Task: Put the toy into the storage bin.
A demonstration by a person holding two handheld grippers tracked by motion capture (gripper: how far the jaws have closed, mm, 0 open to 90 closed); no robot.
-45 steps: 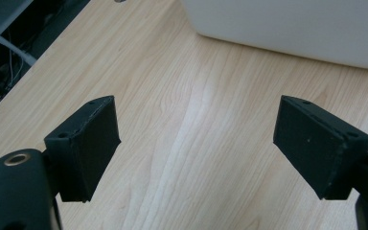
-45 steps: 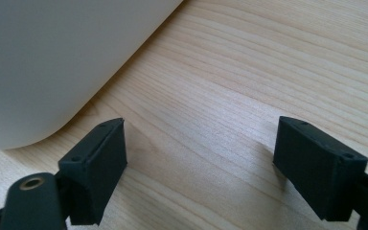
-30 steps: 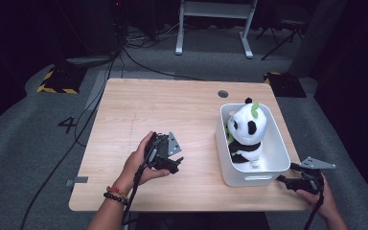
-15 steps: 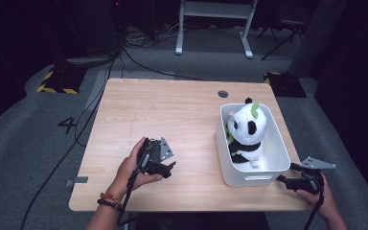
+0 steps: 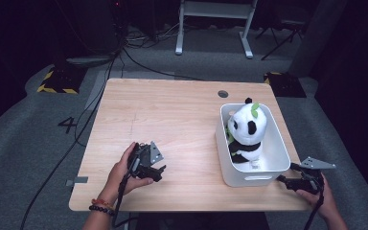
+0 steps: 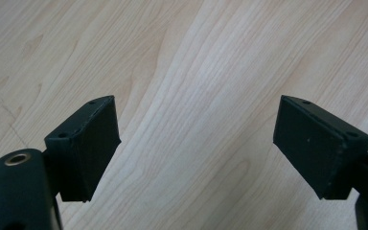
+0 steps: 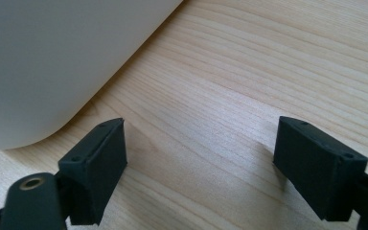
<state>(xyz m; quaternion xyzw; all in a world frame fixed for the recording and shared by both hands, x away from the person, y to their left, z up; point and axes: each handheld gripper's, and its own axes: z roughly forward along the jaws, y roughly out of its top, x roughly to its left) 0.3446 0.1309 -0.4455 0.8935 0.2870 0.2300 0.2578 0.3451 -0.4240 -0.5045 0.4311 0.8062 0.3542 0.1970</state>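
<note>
I hold one tool in each hand at the wooden tabletop (image 5: pixel 172 115). My left tool (image 5: pixel 154 171) sits low over the near left part of the tabletop, with my left hand (image 5: pixel 124 170) wrapped around it. In the left gripper view its two black jaws stand wide apart, and there is just bare wood between them, so this tool is released and holds nothing. My right tool (image 5: pixel 287 181) is at the near right corner of the tabletop, just beside the near end of the white bin (image 5: pixel 249 179). My right hand (image 5: pixel 318 191) holds it from behind. In the right gripper view its jaws are wide apart too, with just wood between them, so it is released as well. The rounded white wall of the bin (image 7: pixel 52 62) shows close by in that view, up and to the left of the jaws, and I cannot tell if the tool touches it. The bin stands on the right side of the tabletop. A toy panda (image 5: pixel 245 130) sits up inside it, black and white, with a small green leaf on its head. The panda is well apart from my left tool and nearer to my right one. A small round hole (image 5: pixel 223 94) is in the tabletop, just past the far end of the bin.
</note>
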